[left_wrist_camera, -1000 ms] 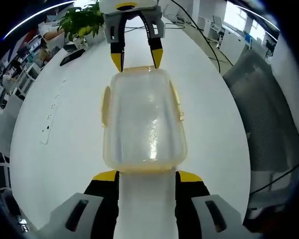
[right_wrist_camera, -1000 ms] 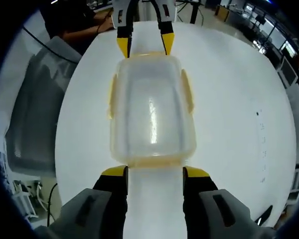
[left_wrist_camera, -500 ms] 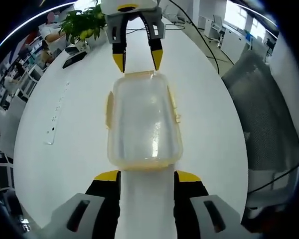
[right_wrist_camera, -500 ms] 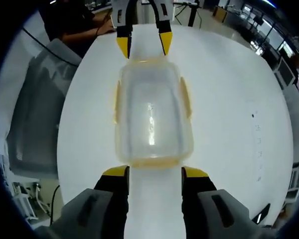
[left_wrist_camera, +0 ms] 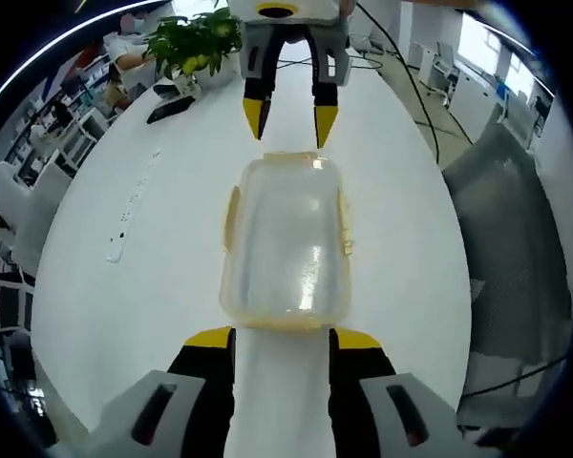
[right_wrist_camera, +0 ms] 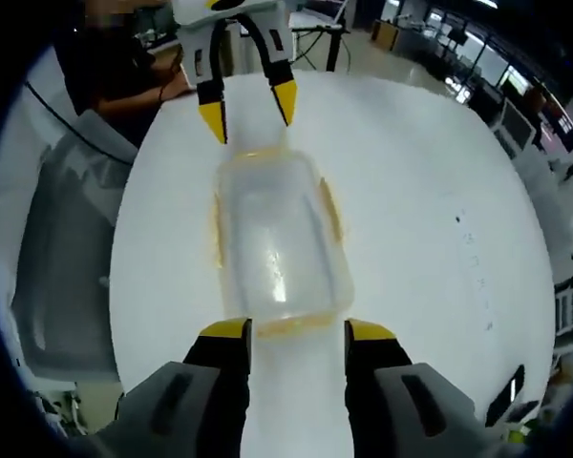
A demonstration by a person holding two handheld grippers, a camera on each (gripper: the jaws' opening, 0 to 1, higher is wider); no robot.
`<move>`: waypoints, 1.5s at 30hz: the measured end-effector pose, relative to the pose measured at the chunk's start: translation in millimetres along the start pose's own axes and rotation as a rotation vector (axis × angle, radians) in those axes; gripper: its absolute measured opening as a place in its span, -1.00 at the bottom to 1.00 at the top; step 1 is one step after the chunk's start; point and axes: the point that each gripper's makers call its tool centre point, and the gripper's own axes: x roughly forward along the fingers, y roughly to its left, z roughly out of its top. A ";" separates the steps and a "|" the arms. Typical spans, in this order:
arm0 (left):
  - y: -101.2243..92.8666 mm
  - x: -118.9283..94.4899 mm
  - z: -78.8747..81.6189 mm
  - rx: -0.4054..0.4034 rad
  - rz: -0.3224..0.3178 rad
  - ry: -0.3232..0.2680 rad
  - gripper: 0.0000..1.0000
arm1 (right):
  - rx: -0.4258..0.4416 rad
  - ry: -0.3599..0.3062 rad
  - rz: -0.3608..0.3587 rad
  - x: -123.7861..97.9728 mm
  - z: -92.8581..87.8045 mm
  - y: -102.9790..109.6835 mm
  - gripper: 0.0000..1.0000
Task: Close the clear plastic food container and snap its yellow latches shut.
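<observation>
Mid-frame on the white table [left_wrist_camera: 124, 286], the lidded clear container [left_wrist_camera: 286, 243] sits between the spread left gripper [left_wrist_camera: 281, 336] and spread right gripper [right_wrist_camera: 296, 328], yellow latches [left_wrist_camera: 344, 224] seemingly awaiting pressing.

Through the clear container [left_wrist_camera: 286, 243] the latches' [right_wrist_camera: 330, 208] seating stays unclear, and the chair [left_wrist_camera: 516, 277] runs off the edge.

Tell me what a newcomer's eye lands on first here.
The clear container with yellow latches, lying lid-on in the middle of the white table. Then the two yellow-tipped tongs facing each other across it, the left tongs at one short end and the right tongs at the other, both open.
</observation>
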 end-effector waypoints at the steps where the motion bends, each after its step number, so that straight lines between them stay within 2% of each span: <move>1: 3.3 0.0 3.1 -0.040 0.027 -0.023 -0.37 | 0.022 -0.023 -0.019 -0.6 2.3 -1.8 -0.33; 4: 4.6 0.9 5.4 -0.117 0.054 -0.045 -0.38 | 0.075 -0.050 -0.035 0.0 1.3 -0.9 -0.35; 7: 6.0 2.9 6.8 -0.143 0.098 -0.056 -0.39 | 0.107 -0.063 -0.057 1.7 -2.4 -0.3 -0.35; 14: 8.9 4.0 4.5 -0.269 0.171 -0.082 -0.42 | 0.225 -0.146 -0.114 1.5 0.1 -2.2 -0.38; 16: 9.0 4.6 4.8 -0.343 0.181 -0.110 -0.43 | 0.246 -0.164 -0.129 1.5 0.6 -3.9 -0.39; 21: 10.0 6.8 0.9 -0.466 0.208 -0.151 -0.43 | 0.293 -0.200 -0.159 1.9 3.2 -5.2 -0.41; 31: 3.7 14.4 -5.9 -0.582 0.259 -0.188 -0.45 | 0.404 -0.248 -0.194 7.7 -3.7 -2.5 -0.39; 37: 3.2 17.4 -5.8 -0.742 0.268 -0.257 -0.45 | 0.514 -0.319 -0.182 13.3 -3.0 1.7 -0.41; 39: 5.0 17.9 -9.8 -0.749 0.286 -0.253 -0.45 | 0.528 -0.320 -0.194 15.2 -5.6 1.5 -0.41; 42: 3.5 20.0 -10.8 -0.791 0.283 -0.267 -0.45 | 0.540 -0.321 -0.207 17.8 -7.5 2.0 -0.41; 45: 1.9 21.4 -11.0 -0.796 0.286 -0.271 -0.46 | 0.569 -0.333 -0.209 19.3 -8.3 2.4 -0.41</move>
